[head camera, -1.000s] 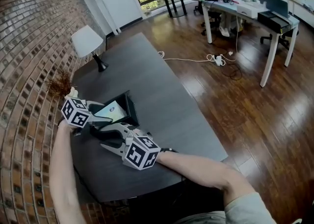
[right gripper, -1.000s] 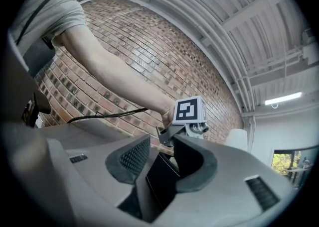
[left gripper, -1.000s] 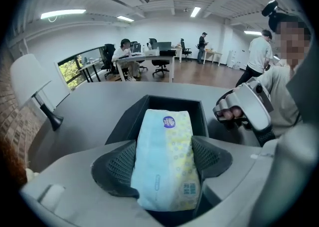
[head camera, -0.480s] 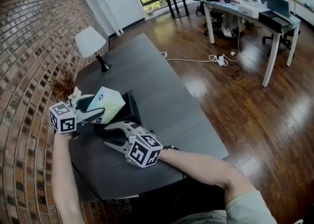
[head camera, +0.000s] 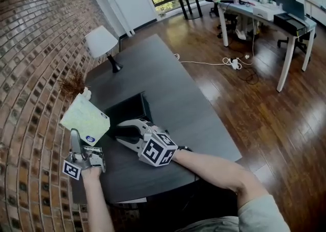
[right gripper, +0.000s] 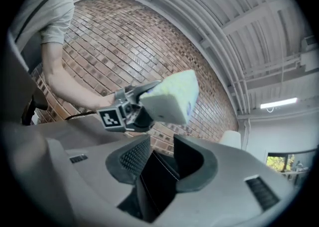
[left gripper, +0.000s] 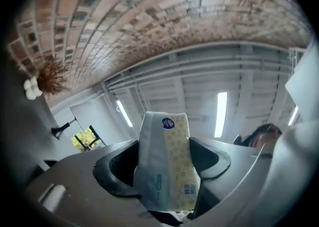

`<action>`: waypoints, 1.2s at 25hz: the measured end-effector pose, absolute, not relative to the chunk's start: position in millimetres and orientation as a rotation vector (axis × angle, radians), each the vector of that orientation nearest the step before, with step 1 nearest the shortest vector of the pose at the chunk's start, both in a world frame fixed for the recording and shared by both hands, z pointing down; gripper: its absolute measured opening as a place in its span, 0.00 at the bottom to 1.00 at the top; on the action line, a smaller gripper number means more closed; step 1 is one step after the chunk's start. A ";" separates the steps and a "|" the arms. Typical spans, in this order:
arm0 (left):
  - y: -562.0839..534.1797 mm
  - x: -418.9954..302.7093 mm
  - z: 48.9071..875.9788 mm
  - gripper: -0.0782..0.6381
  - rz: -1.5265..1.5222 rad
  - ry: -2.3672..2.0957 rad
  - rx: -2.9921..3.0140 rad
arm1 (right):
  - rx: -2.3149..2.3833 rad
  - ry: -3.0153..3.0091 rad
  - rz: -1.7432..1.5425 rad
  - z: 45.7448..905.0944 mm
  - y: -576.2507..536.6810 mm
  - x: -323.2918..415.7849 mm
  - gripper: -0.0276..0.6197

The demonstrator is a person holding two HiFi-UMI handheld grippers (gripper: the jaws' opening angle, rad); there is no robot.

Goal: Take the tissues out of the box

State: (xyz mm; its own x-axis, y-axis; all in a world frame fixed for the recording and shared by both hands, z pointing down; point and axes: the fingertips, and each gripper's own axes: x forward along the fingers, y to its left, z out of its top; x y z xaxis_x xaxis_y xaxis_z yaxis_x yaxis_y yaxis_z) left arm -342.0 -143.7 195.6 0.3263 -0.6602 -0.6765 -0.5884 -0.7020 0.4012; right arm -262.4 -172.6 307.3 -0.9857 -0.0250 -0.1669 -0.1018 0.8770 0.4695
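A yellow-and-white tissue pack (head camera: 85,119) hangs in the air at the left, clear of the open black box (head camera: 130,109) on the dark table (head camera: 168,83). My left gripper (head camera: 80,137) points upward with the tissue pack (left gripper: 164,166) pinched between its jaws, which are still closing. My right gripper (head camera: 121,131) lies low on the table, shut on the near wall of the black box (right gripper: 157,181). In the right gripper view the tissue pack (right gripper: 172,96) shows above my right gripper (right gripper: 159,164), with the brick wall behind it.
A white-shaded lamp (head camera: 102,42) and a dried plant (head camera: 74,81) stand at the table's far left by the brick wall (head camera: 35,48). Across the wooden floor stand desks (head camera: 265,12) with a seated person, and a cable (head camera: 224,63) lies on the floor.
My left gripper has lifted the tissue pack out of the black box and carried it up and toward me, to the left. My right gripper has kept its place at the box.
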 end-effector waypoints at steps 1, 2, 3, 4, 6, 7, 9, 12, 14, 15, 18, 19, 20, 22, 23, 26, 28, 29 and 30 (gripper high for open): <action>-128.4 -335.9 200.3 0.56 -1.433 -1.104 2.463 | -0.101 2.893 0.733 307.7 -173.4 -261.8 0.27; -114.4 -327.3 205.7 0.56 -1.500 -1.043 2.450 | -0.103 2.895 0.730 308.1 -174.0 -261.3 0.27; -102.1 -316.9 210.9 0.56 -1.540 -0.994 2.451 | -0.104 2.897 0.727 308.7 -174.4 -260.9 0.27; -91.9 -305.9 215.4 0.56 -1.563 -0.955 2.462 | -0.105 2.900 0.726 309.2 -174.8 -260.7 0.27; -75.2 -286.5 221.8 0.56 -1.601 -0.873 2.483 | -0.105 2.906 0.729 310.4 -174.9 -260.8 0.27; -67.3 -278.6 224.2 0.56 -1.626 -0.826 2.488 | -0.105 2.907 0.736 310.9 -174.2 -260.9 0.27; -51.3 -265.0 228.6 0.56 -1.678 -0.728 2.497 | -0.101 2.907 0.754 311.7 -171.3 -260.6 0.27; -35.8 -246.4 239.1 0.56 -1.719 -0.623 2.491 | -0.097 2.908 0.785 313.1 -167.4 -259.3 0.27; -30.6 -237.9 251.3 0.56 -1.728 -0.584 2.480 | -0.101 2.910 0.799 314.9 -166.9 -257.5 0.27; -27.9 -236.0 260.4 0.56 -1.728 -0.564 2.481 | -0.104 2.912 0.799 315.9 -167.2 -256.0 0.27; -20.7 -234.5 277.8 0.56 -1.709 -0.519 2.496 | -0.120 2.910 0.807 315.7 -170.1 -251.0 0.27; -19.8 -230.8 271.8 0.56 -1.701 -0.514 2.497 | -0.128 2.907 0.818 314.3 -171.4 -249.8 0.27; -17.9 -226.7 265.1 0.56 -1.695 -0.503 2.505 | -0.137 2.905 0.828 313.2 -172.5 -248.8 0.27; -12.2 -219.0 253.3 0.56 -1.686 -0.472 2.532 | -0.147 2.909 0.849 312.5 -173.4 -248.7 0.27; -9.4 -219.3 252.9 0.56 -1.683 -0.462 2.544 | -0.145 2.912 0.860 312.6 -173.4 -249.8 0.27; -4.6 -238.1 276.2 0.56 -1.683 -0.482 2.554 | -0.129 2.917 0.891 312.3 -172.4 -255.0 0.27; -4.1 -241.5 277.0 0.56 -1.685 -0.490 2.550 | -0.120 2.923 0.892 310.5 -172.7 -256.7 0.27; -3.0 -236.9 265.2 0.56 -1.691 -0.478 2.552 | -0.119 2.926 0.886 309.4 -172.9 -256.7 0.27; -1.3 -232.6 254.3 0.56 -1.694 -0.462 2.558 | -0.124 2.929 0.878 308.7 -172.9 -256.5 0.27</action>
